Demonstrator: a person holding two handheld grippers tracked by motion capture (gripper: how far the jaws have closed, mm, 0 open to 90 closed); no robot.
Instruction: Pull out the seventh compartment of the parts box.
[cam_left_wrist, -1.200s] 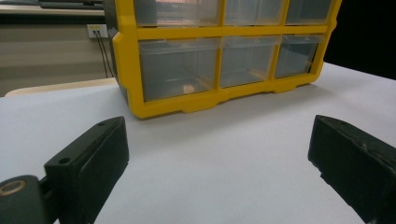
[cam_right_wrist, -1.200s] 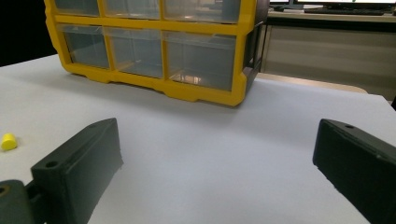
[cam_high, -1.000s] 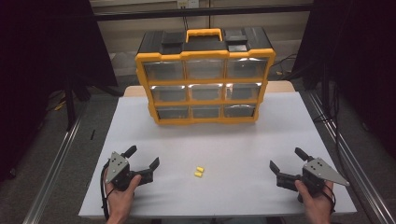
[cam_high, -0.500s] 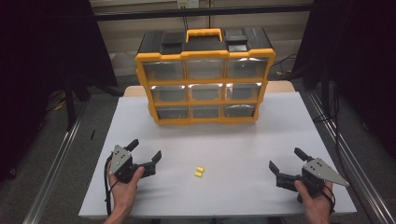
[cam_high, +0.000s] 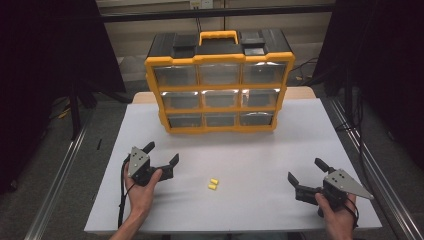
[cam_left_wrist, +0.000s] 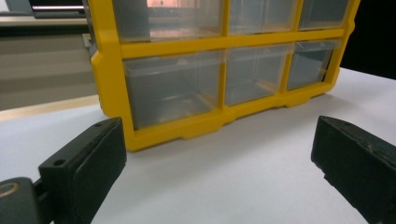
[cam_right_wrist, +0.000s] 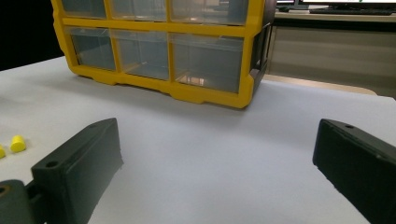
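1. Your left gripper (cam_high: 161, 154) is wide open, holding nothing; the right gripper (cam_high: 307, 173) likewise.
2. The 2 yellow pieces (cam_high: 213, 183) lie on the table (cam_high: 300, 135) between them, nearer your left gripper, to its right.

A bright yellow plastic drawer cabinet (cam_high: 220, 90) with a black top and a yellow carry handle stands in the upper middle of the high view; its nine small drawers are clear, colourless plastic that looks greyish against the frame. The flat table top (cam_high: 250, 160) beneath it is plain white with no pattern, and a strip of pale wood shows at its far edge. Two small yellow foam earplugs (cam_high: 213, 183) lie in the lower middle of the frame. The matte black left gripper (cam_high: 161, 155), lower left, carries a grey plate, as does the matte black right gripper (cam_high: 306, 173), lower right. The surroundings are dark, nearly black.
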